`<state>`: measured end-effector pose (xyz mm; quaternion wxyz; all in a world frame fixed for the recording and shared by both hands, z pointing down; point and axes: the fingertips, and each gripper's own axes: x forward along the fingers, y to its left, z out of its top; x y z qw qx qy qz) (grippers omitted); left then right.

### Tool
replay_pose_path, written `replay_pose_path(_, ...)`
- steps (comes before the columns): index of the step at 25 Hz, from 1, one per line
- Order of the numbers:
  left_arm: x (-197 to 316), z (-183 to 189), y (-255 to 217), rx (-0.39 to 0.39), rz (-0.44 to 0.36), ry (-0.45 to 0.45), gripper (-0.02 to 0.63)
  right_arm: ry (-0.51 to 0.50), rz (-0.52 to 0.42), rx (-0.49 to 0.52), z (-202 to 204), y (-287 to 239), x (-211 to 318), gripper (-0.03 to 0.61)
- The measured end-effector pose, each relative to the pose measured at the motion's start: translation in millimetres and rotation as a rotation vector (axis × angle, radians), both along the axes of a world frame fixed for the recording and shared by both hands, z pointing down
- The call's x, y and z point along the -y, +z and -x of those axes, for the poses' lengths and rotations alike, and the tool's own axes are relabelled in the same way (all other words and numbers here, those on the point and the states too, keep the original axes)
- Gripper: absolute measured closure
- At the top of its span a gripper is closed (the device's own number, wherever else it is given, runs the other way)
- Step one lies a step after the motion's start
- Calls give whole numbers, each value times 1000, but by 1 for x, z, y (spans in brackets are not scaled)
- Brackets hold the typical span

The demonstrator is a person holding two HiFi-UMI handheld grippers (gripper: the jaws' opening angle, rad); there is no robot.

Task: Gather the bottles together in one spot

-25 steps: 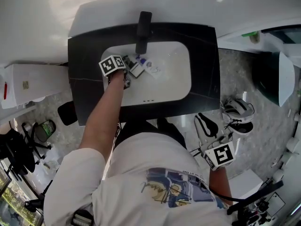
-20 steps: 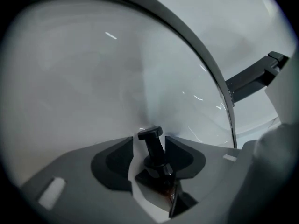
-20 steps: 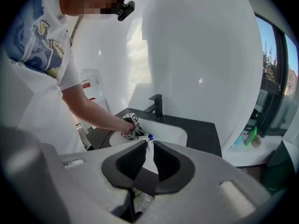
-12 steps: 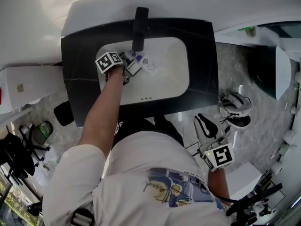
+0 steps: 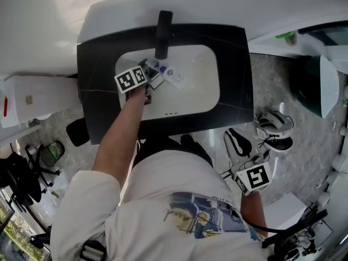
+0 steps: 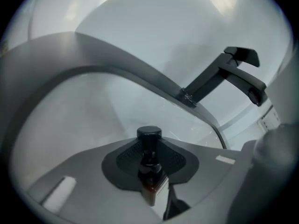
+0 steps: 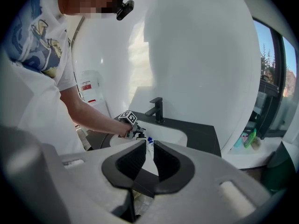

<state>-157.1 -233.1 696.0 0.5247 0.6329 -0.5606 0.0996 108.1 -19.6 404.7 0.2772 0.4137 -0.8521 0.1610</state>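
My left gripper [image 5: 148,76] reaches into the white basin [image 5: 201,91] just below the black faucet [image 5: 163,34]. In the left gripper view its jaws have just been closing, and the gripper [image 6: 149,146] is now shut on a small brown bottle with a black cap [image 6: 150,171], which stands upright between the pads. Other small bottles lie beside it in the basin, one with a blue cap [image 5: 163,69] and one clear [image 5: 176,79]. My right gripper [image 5: 238,145] hangs low at my right side, away from the sink. In its own view the gripper [image 7: 150,148] is open a little and empty.
A black counter [image 5: 234,80] frames the basin, with a white wall behind it. Shoes [image 5: 274,129] lie on the speckled floor next to my right gripper. A white bin [image 5: 32,97] stands left of the counter. Green bottles [image 7: 250,138] sit on a ledge by the window.
My left gripper has shifted slightly toward the basin's near side and its marker cube has rolled a little. The right gripper has stayed where it was.
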Motion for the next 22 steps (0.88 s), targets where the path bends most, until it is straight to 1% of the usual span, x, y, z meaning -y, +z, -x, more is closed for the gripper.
replay_pose_path(3, -4, 1, -12, 91, -71, 84, 526, -9, -8, 7, -2, 0, -1, 526)
replay_pose_path(9, -12, 9, -45, 246, -181, 192, 526, -17, -23, 25, -10, -4, -4, 526)
replay_pose_path(13, -13, 9, -71, 283, -269, 266, 526, -22, -23, 38, -13, -3, -7, 528)
replay_pose_path(18, -3, 16, -114, 324, -400, 352, 526, -26, -22, 49, -15, -2, -9, 526)
replay_pose_path(22, 9, 23, -153, 334, -500, 410, 526, -18, -27, 52, -17, -2, -9, 526)
